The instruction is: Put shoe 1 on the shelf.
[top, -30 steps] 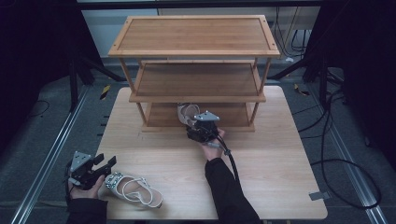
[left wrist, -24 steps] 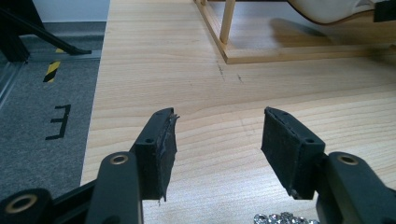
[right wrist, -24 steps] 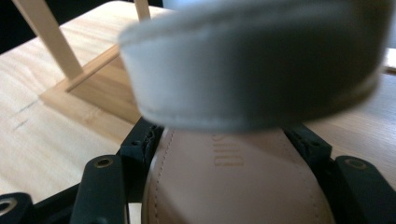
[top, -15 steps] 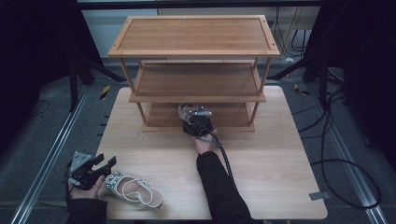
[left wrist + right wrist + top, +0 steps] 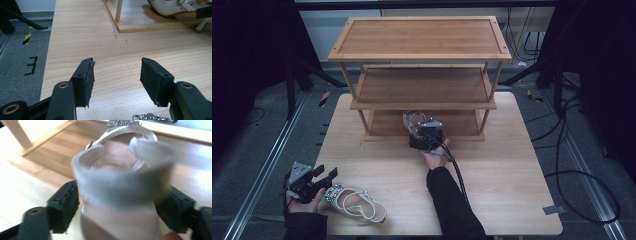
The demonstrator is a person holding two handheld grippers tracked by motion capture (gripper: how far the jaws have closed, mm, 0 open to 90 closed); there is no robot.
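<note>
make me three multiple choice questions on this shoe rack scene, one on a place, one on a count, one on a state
1. Where does the sandal near the left gripper lie?
A. on the rack's top shelf
B. on the table's near left part
C. on the floor

2. How many shelves does the wooden rack have?
A. two
B. three
C. five

3. How do the left gripper's jaws stand?
A. open, with nothing between them
B. shut on a sandal
C. shut on a cable

Answers:
1 B, the high view shows it flat on the table by the left hand.
2 B, top, middle and bottom boards show.
3 A, the left gripper view shows bare tabletop between the pads.
</note>
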